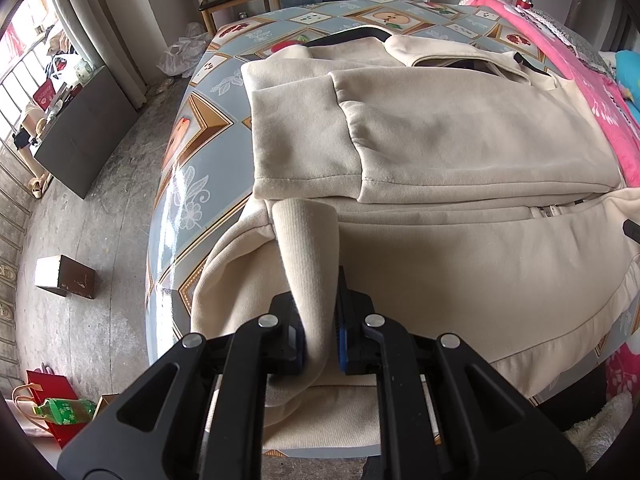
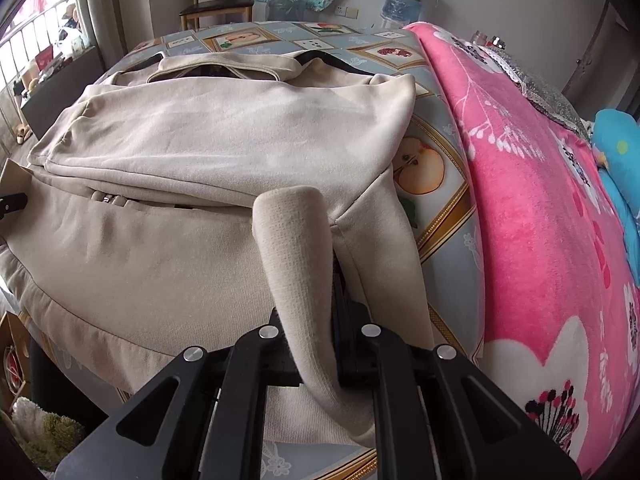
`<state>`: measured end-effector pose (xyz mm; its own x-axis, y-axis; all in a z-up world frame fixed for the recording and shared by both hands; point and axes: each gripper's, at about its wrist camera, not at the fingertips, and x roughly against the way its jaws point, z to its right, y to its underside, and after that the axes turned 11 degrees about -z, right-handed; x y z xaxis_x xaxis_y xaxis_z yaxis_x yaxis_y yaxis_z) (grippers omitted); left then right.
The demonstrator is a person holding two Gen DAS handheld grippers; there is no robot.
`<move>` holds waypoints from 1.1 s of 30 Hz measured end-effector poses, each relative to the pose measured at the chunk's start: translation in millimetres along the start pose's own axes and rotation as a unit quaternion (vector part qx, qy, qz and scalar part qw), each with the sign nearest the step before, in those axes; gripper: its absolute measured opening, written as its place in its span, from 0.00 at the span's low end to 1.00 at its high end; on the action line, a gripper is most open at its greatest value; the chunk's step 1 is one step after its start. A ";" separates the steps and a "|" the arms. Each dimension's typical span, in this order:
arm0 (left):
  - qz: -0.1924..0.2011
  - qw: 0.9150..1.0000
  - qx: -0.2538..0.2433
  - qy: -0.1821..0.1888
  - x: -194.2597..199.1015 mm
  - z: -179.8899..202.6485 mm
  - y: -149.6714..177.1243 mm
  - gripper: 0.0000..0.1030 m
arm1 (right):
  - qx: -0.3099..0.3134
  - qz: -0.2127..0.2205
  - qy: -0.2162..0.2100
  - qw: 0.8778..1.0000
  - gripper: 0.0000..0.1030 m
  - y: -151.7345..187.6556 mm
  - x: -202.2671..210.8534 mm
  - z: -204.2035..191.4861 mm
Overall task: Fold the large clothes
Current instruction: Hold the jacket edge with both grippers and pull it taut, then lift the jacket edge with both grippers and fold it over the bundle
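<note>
left wrist view: left gripper clenched on hem fold of beige jacket at near left corner. right gripper clenched on near right corner. jacket lies on desk, rest stretching away ahead, both grippers equally near.

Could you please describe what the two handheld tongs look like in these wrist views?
Both are matte black plastic linkages with triangular cut-outs and round silver pivot pins. The left tongs carry blue pads on the inner faces of the fingers; on the right tongs the pads are hidden. No cables, markings, hands or sleeves show.
</note>
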<state>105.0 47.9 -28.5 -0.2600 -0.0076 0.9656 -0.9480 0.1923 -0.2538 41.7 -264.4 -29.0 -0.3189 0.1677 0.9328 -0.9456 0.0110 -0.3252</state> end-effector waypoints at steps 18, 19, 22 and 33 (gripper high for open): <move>0.026 1.000 -0.005 -0.012 23.4 2.0 8.6 0.10 | -0.009 0.034 0.009 0.999 0.09 9.1 24.9 0.4; 0.028 1.000 -0.005 -0.012 25.4 1.9 9.7 0.10 | -0.009 0.036 0.009 0.999 0.09 9.6 26.5 0.6; 0.038 0.999 -0.005 -0.013 33.5 2.2 14.1 0.10 | -0.011 0.043 0.008 0.999 0.09 12.5 32.3 1.2; 0.076 0.997 -0.006 -0.013 67.0 3.2 31.3 0.07 | -0.019 0.070 0.007 0.997 0.09 23.5 52.6 2.9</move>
<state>57.3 50.3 28.1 -0.4055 -0.0021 0.9141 -0.8951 0.2040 -0.3965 2.6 -258.2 12.8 -0.4466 0.1848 0.8755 -0.8885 0.0235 -0.4582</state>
